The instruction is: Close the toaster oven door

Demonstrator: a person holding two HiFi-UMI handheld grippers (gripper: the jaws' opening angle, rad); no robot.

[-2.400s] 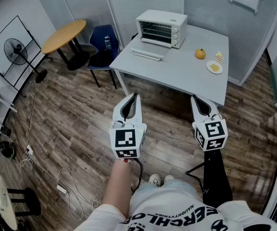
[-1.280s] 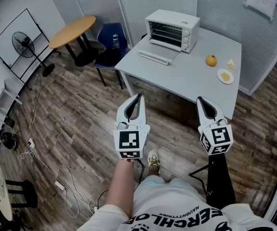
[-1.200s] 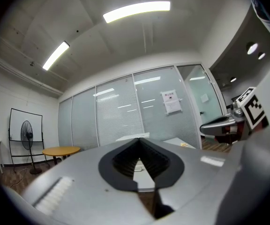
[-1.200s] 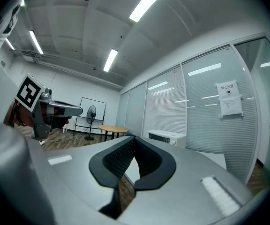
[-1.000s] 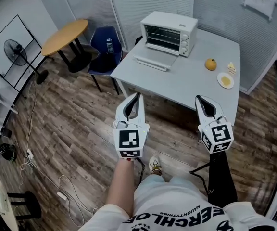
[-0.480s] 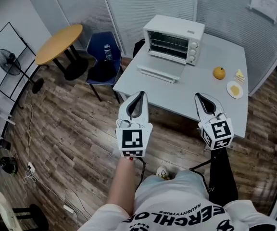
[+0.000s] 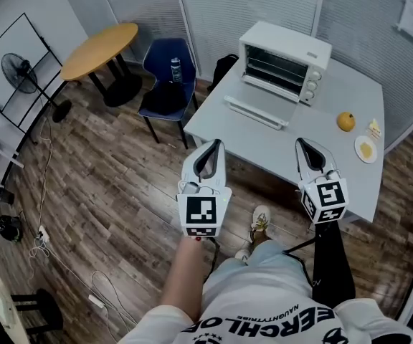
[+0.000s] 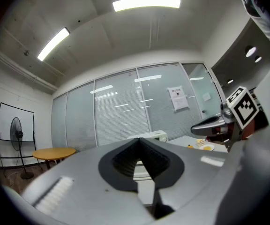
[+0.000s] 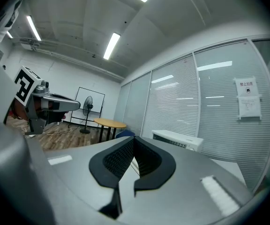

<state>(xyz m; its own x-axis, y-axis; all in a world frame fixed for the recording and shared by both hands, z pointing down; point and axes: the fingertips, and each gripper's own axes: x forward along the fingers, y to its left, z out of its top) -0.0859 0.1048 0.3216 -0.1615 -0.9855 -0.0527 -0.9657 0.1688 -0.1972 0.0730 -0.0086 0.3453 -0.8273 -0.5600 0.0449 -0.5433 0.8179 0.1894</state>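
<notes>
The white toaster oven stands at the far side of the grey table, its door folded down flat in front of it. Both grippers hover over the floor short of the table's near edge, well away from the oven. My left gripper is shut with nothing in it, and my right gripper is shut and empty too. The oven shows small just beyond the jaw tips in the left gripper view. In the right gripper view the oven sits to the right of the tips.
An orange and a plate with food lie on the table's right part. A blue chair with a bottle stands left of the table. Further left are a round wooden table and a fan. Cables lie on the floor.
The person has walked toward the table, so the table and oven sit closer and further right in the head view. Both grippers stay shut, held side by side.
</notes>
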